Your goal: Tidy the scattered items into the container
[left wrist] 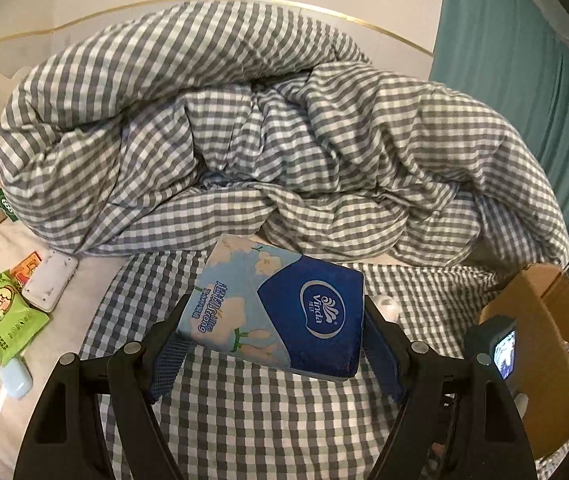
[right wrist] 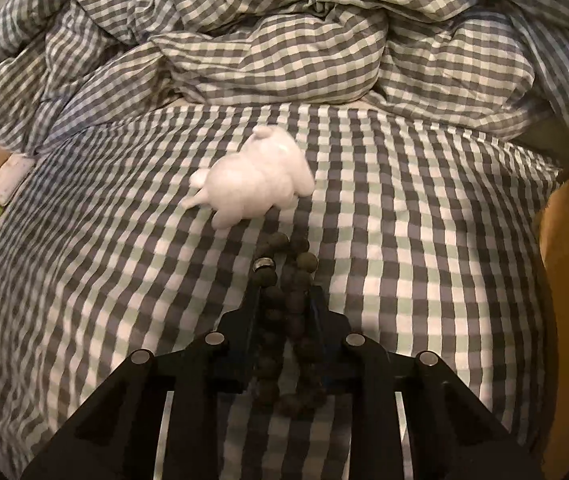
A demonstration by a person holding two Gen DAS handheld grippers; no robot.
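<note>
With both tongs loaded, the left tongs (left wrist: 272, 344) clamped on the tissue pack (left wrist: 280, 312) and the right tongs (right wrist: 284, 300) closed on the bead bracelet (right wrist: 284, 280), the carrying step is in hand. Next, I judge, each swings right to the cardboard box (left wrist: 540, 344).

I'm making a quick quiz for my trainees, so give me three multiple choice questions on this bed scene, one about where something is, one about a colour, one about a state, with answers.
1. Where does the white toy figure lie?
A. On the checked sheet, just beyond the right gripper
B. Inside the cardboard box
C. On top of the heaped duvet

2. What colour is the snack packet at the bed's left edge?
A. Red
B. Green
C. Black

3. What is the left gripper doing?
A. Open over bare sheet
B. Shut on a bead string
C. Shut on the tissue pack

Answers: 1 A, the toy rests on the sheet ahead of the right gripper. 2 B, its wrapper is bright green. 3 C, both fingers press the sides of the tissue pack; the bead string sits in the right gripper.
</note>
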